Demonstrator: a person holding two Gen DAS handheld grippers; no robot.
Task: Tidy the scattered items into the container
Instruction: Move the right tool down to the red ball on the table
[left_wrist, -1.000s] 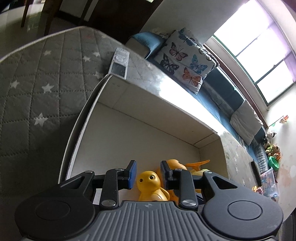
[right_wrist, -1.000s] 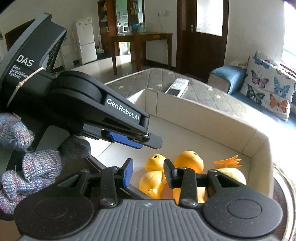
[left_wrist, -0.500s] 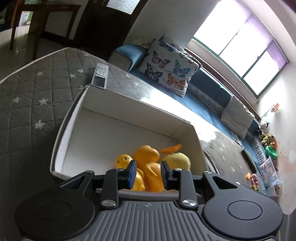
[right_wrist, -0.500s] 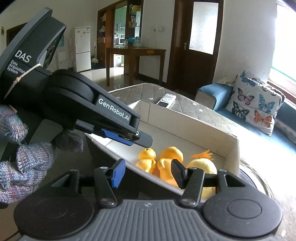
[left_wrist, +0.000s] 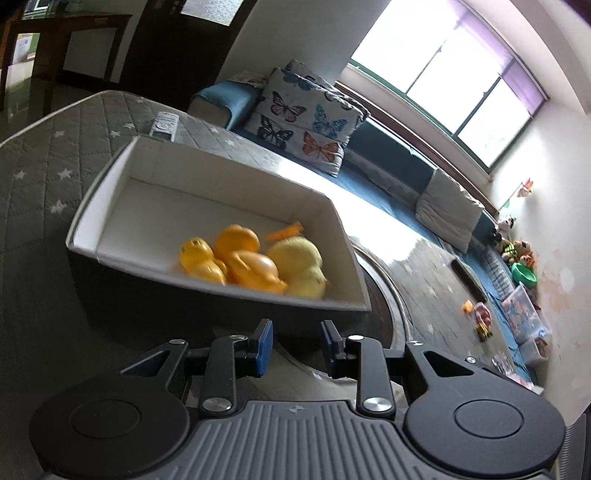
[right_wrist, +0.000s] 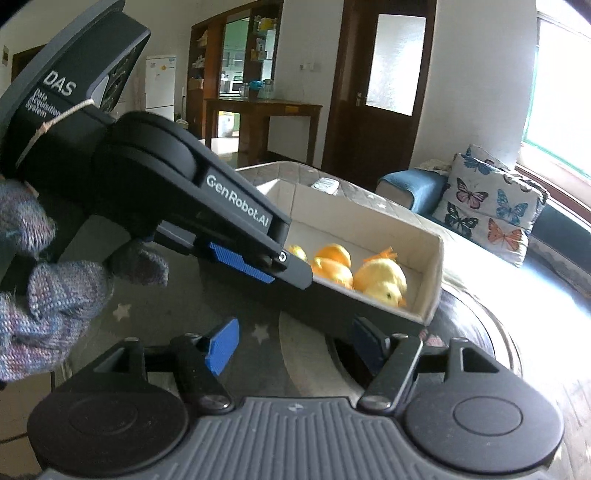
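Note:
An open box (left_wrist: 218, 166) with white inner walls stands on a grey star-quilted cover. At its near right end lie three orange toy ducks (left_wrist: 236, 240) and a pale yellow plush duck (left_wrist: 299, 258). My left gripper (left_wrist: 295, 332) hovers just short of the box's near wall, shut with nothing between its blue pads. In the right wrist view the box (right_wrist: 432, 258) and the ducks (right_wrist: 332, 258) lie ahead. The left gripper (right_wrist: 291, 269) reaches across from the left, held by a gloved hand (right_wrist: 55, 291). My right gripper (right_wrist: 293, 332) is opening, with nothing between its jaws.
A grey remote control (left_wrist: 164, 123) lies beyond the box's far corner. A butterfly cushion (left_wrist: 306, 129) rests on the blue sofa behind. A round dark rimmed surface (left_wrist: 384, 295) shows under the box's right end. Small toys (left_wrist: 480, 314) lie far right.
Both grippers have drawn back from over the box, which now lies farther ahead. The right jaws have spread apart. The left jaws stay shut.

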